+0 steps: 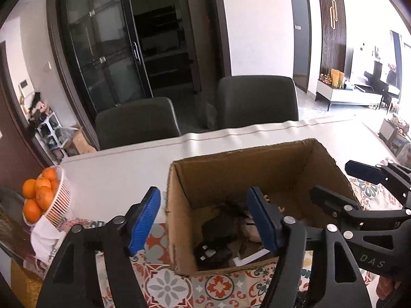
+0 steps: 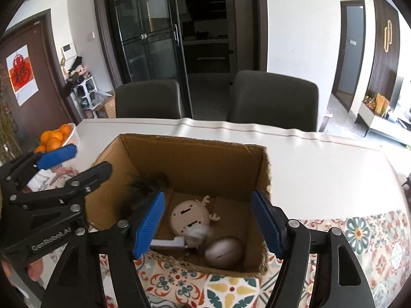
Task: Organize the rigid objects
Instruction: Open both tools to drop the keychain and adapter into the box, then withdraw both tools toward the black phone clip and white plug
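An open cardboard box [image 1: 246, 169] [image 2: 195, 159] stands on the patterned tablecloth. Inside it lie a beige round toy with antlers [image 2: 190, 217], a grey-brown oval object [image 2: 223, 252], a white flat piece [image 2: 168, 243], black feathers [image 2: 151, 183] and a dark object [image 1: 215, 251]. My left gripper [image 1: 204, 222] is open and empty over the box's near left corner. My right gripper [image 2: 208, 225] is open and empty above the box's near side. Each gripper shows in the other's view, the right [image 1: 359, 182] and the left [image 2: 74, 164].
A white basket of oranges [image 1: 48, 197] [image 2: 57, 137] sits at the table's left end. Two dark chairs [image 1: 138, 120] [image 1: 257, 100] stand behind the white table [image 1: 123, 164]. Glass cabinet doors are beyond.
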The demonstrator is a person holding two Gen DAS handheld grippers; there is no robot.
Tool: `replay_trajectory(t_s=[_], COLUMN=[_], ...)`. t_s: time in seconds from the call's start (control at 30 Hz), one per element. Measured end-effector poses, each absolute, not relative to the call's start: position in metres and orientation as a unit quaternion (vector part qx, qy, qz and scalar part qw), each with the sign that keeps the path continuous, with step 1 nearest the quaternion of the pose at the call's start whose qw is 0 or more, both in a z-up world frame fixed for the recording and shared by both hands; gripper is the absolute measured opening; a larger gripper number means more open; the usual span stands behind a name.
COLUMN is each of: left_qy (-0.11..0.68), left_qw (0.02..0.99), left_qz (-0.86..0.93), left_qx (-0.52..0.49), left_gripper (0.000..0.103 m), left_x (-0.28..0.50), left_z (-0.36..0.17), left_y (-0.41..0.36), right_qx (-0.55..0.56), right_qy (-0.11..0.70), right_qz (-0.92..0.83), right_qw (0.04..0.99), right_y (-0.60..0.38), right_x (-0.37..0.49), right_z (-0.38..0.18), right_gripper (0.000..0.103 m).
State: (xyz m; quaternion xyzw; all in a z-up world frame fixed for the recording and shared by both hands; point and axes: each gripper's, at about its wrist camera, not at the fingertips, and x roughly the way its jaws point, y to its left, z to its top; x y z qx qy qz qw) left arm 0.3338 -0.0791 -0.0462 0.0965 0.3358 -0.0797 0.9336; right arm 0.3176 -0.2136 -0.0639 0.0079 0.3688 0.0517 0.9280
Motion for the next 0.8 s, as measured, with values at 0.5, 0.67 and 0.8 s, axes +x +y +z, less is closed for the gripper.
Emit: replay_trajectory(t_s=[0.5,0.67,0.8], left_qy=[0.284,0.284,0.297], left_qw=[0.955,0.955,0.952], left_qz=[-0.017,0.01,0.021], left_qx=[0.088,0.086,0.074], left_gripper=[0.103,0.103,0.103], left_x=[0.275,0.255,0.238], left_z=[-0.026,-0.032,-0.04], left_y=[-0.056,-0.048,-0.043], right_qx=[-0.016,-0.029,-0.037], right_qy=[0.317,0.316,0.322], right_qz=[0.028,0.026,0.033], right_qw=[0.948,0.948,0.946], right_y=[-0.205,-0.202,-0.199], right_x=[0.267,0.251,0.241], right_z=[-0.036,-0.038,-0.044], right_gripper=[0.086,0.087,0.087])
